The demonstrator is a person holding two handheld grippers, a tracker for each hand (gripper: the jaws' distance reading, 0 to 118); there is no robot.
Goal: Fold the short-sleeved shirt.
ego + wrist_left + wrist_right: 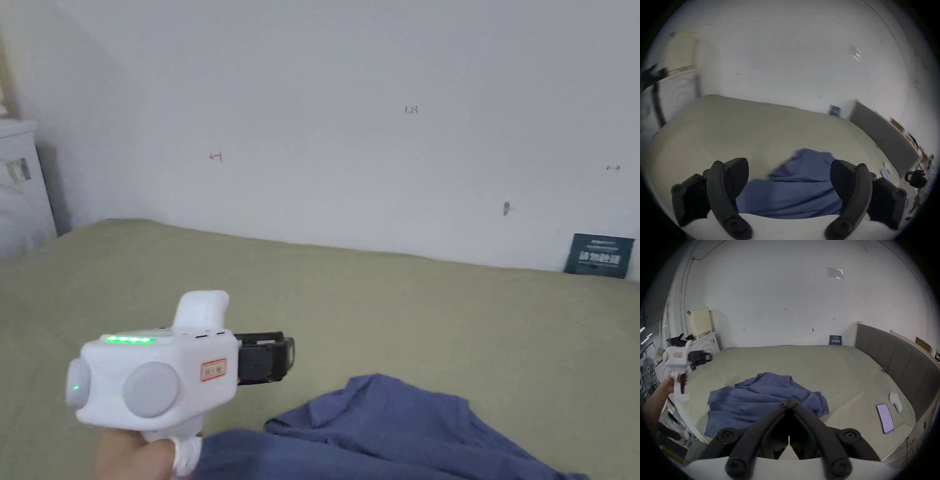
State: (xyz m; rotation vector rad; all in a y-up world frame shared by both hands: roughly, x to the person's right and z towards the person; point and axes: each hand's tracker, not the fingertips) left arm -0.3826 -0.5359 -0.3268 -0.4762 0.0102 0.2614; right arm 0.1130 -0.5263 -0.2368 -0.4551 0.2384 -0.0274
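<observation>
A blue short-sleeved shirt (pixel 387 431) lies crumpled on the olive-green bed (pixel 437 312); it also shows as the shirt (pixel 763 400) in the right gripper view and the shirt (pixel 792 190) in the left gripper view. My left gripper (pixel 789 168) hangs in the air above the bed, left of the shirt, jaws wide apart and empty. In the head view a hand holds this left gripper (pixel 275 357), a white body with black jaws. My right gripper (pixel 789 401) hovers over the near side of the shirt, jaws pressed together at the tips with nothing between them.
A phone (pixel 885 417) and a white object (pixel 895 401) lie on the bed to the right. A grey padded headboard (pixel 893 363) runs along the right side. The white wall (pixel 375 125) stands behind; a dark card (pixel 599 255) leans on it. White furniture (pixel 19 187) is at the left.
</observation>
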